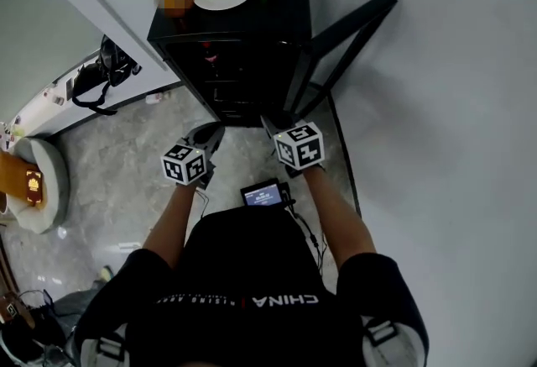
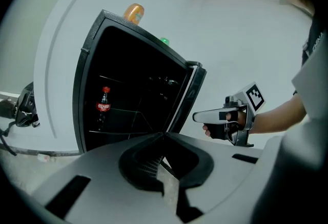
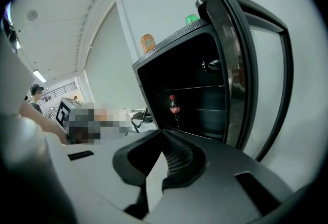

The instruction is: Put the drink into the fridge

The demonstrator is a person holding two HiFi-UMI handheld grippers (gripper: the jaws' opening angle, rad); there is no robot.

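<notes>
Your left gripper (image 2: 163, 136) and right gripper (image 3: 163, 132) both have their jaws pressed together, empty. The small dark cola bottle with a red cap (image 3: 174, 107) stands upright on a shelf inside the open black mini fridge (image 1: 277, 21). It is probably light, smooth and tippy, so clamp its body at the label.

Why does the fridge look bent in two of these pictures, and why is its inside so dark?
Left gripper view and right gripper view: wide-angle lenses bow the fridge and blacken the picture corners; inside it is unlit, so little shows but the cola bottle. Head view: edges straight, light even.
</notes>
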